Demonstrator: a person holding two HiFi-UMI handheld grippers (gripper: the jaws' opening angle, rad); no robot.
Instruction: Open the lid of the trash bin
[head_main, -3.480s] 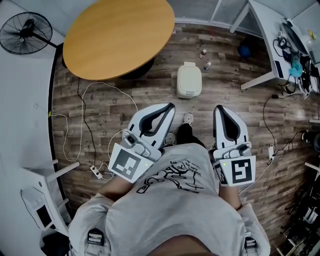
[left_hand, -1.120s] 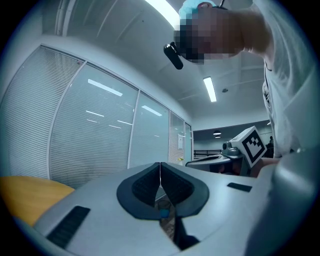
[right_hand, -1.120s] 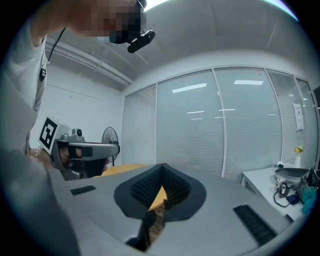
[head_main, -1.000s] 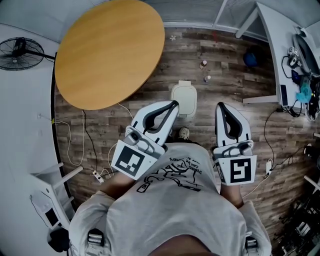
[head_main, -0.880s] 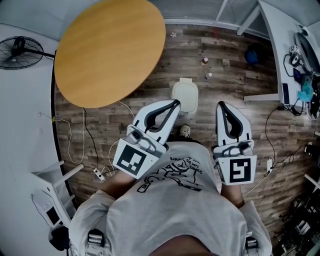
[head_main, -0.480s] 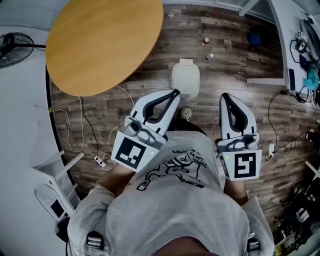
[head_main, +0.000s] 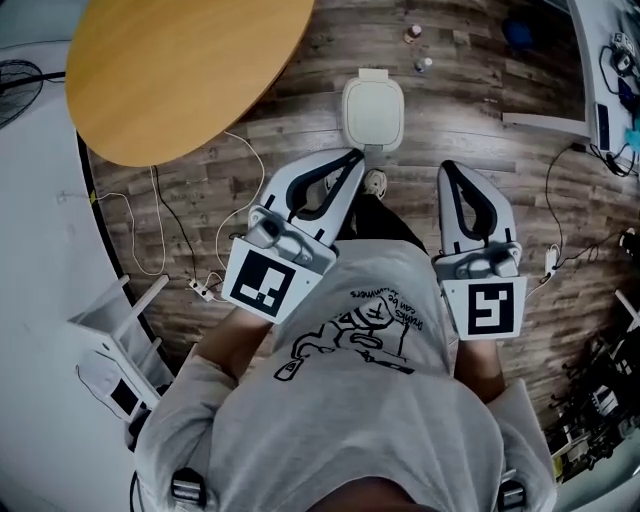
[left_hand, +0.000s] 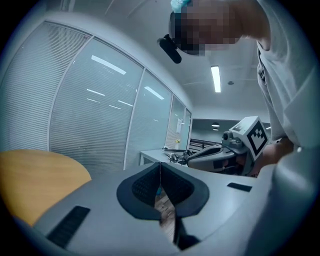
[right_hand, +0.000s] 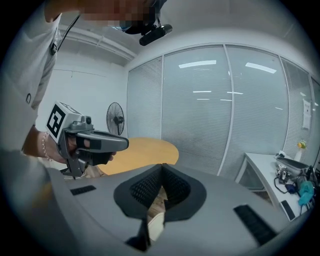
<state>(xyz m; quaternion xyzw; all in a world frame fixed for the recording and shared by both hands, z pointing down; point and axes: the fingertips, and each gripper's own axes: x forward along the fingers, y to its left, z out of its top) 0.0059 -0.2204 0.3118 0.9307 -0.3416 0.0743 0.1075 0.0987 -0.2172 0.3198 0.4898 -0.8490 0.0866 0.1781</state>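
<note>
**TRASH BIN LID: LOCATION, GRIPPER STATE, GRIP POINTS**

**Location.** The trash bin (head_main: 373, 125) stands on the wood-plank floor (head_main: 480, 120), directly ahead of the person's shoe (head_main: 375, 183) and near the round table (head_main: 180, 60). Its lid (head_main: 372, 100) is down and lies flat.

**Gripper state.** The left gripper (head_main: 350, 157) has its jaws pressed together, tips touching, with nothing between them. The right gripper (head_main: 451, 169) is the same: jaws together and empty. Both appear to be held well above the bin, and neither appears to touch it.

**Materials and shape.** The lid is a pale, smooth, rounded rectangle with a slightly raised rim. It is apparently moulded plastic. A small tab (head_main: 374, 74) projects at the far edge and probably marks the hinge side.

**Handling.** Expect a light, stiff, somewhat slippery lid that pivots rather than lifts off.
- Take hold at the near edge, opposite the tab, where leverage is greatest.
- Either spread the jaws first to pinch the rim, or hook a closed tip under it.
- The bin itself is likely light. It may slide or tip if the pull is not directed upward.
</note>
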